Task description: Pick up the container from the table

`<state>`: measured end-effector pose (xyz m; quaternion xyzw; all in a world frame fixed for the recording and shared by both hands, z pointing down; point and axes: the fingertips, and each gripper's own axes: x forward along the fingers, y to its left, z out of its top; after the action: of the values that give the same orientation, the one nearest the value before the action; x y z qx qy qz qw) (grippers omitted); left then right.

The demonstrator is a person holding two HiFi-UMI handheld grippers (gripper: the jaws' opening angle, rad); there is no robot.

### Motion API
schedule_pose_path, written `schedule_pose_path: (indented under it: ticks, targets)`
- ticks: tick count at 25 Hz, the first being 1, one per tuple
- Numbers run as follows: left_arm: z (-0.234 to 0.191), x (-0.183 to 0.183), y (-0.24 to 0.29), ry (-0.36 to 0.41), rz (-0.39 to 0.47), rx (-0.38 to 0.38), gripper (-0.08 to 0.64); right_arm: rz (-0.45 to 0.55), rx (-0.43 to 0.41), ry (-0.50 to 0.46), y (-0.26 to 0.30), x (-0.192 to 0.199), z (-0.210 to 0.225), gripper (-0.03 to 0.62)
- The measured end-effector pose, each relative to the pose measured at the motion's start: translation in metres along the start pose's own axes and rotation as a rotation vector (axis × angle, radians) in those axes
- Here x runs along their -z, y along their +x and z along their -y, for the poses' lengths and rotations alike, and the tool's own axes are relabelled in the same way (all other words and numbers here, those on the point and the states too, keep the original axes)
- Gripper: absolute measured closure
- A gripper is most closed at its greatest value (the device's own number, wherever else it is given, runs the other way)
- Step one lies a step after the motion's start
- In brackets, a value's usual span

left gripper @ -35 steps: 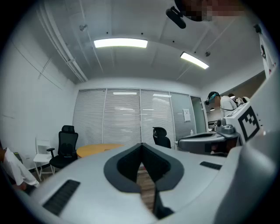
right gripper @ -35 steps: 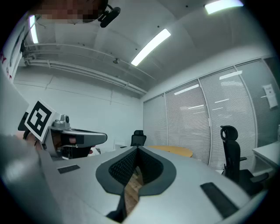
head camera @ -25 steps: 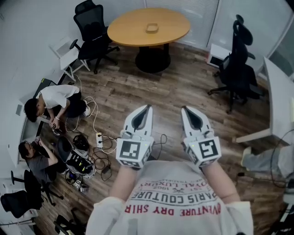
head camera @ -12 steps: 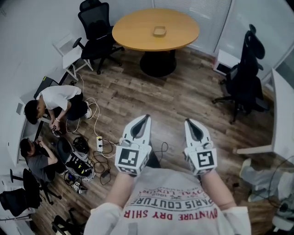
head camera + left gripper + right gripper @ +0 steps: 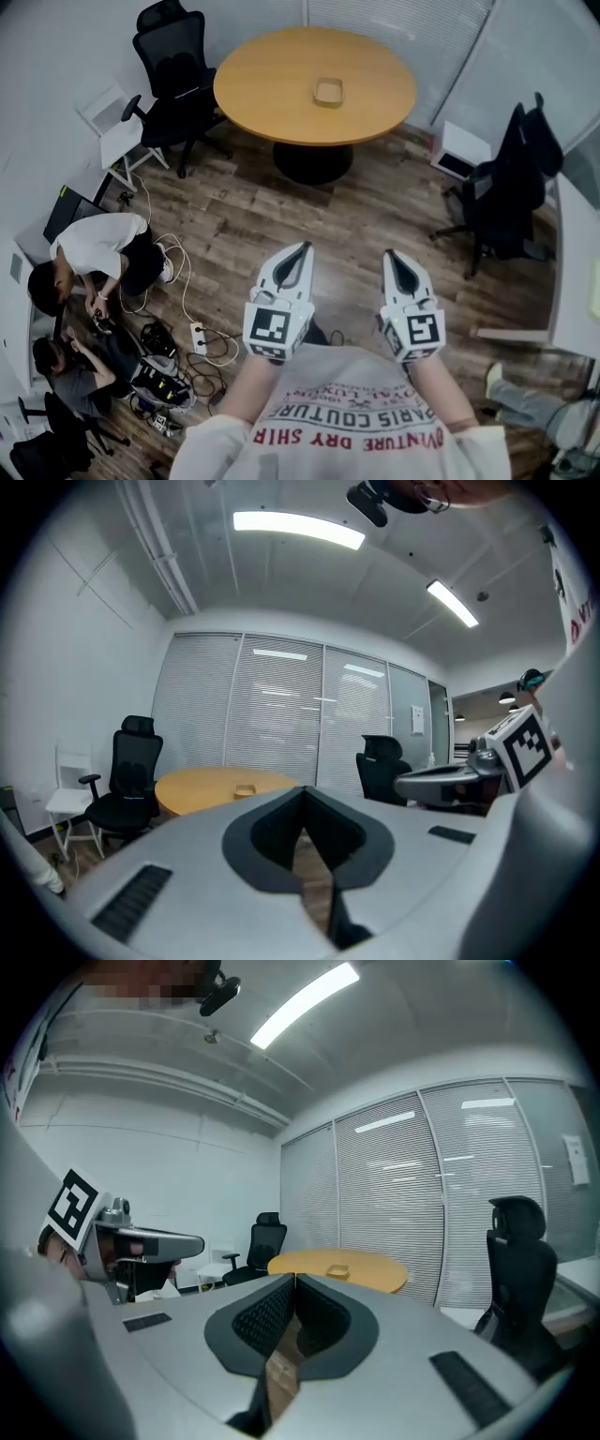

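Holding the left gripper and right gripper side by side at lower centre, the person is pointing both at the round table, probably lining up an approach; each pair of jaws is pressing together on nothing. The tan container is sitting near the tabletop's middle at upper centre, well apart from both, across the wood floor
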<state>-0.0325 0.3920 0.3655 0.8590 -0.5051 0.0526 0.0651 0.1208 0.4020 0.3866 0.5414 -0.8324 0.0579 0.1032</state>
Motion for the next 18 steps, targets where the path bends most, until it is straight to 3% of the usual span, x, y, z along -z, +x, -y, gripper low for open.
schedule_pose_path:
  ticks: [7, 18]
  targets:
    - [-0.100, -0.036, 0.082, -0.050, 0.022, 0.055, 0.558, 0.038, -0.001, 0.015, 0.132, -0.044, -0.004, 0.591]
    - [-0.170, -0.027, 0.192, -0.015, -0.026, 0.014, 0.558, 0.010, 0.017, 0.058, 0.259, -0.043, 0.066, 0.591]
